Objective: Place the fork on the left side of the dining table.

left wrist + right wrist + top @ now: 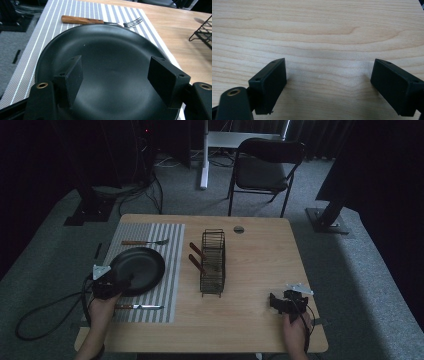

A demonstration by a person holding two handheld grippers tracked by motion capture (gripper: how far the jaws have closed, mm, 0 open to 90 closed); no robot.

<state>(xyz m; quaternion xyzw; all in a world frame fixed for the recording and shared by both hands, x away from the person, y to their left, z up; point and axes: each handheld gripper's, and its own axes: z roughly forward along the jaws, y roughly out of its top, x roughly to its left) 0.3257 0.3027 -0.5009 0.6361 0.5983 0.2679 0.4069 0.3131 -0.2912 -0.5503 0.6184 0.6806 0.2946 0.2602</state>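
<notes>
1. Two grippers are on show, one in each hand of the person at the wooden table, forearms coming in from the near edge.
2. Over on the left, the left gripper sits at the near-left rim of the black plate, jaws spread wide and holding nothing.
3. From the left gripper view, its fingers stand far apart just above the plate; whether they touch the surface is hard to tell.
4. That plate lies flat on the striped placemat, on the left side of the table.
5. Beyond the plate rests a fork with a wooden handle; nearer the person lies a knife, both on the placemat.
6. Mid-table stands a black wire rack, with two brown wooden handles poking out of its left side.
7. Down at the near-right corner, the right gripper rests low over bare wood, well apart from the rack.
8. Its fingers gape wide open too, empty.
</notes>
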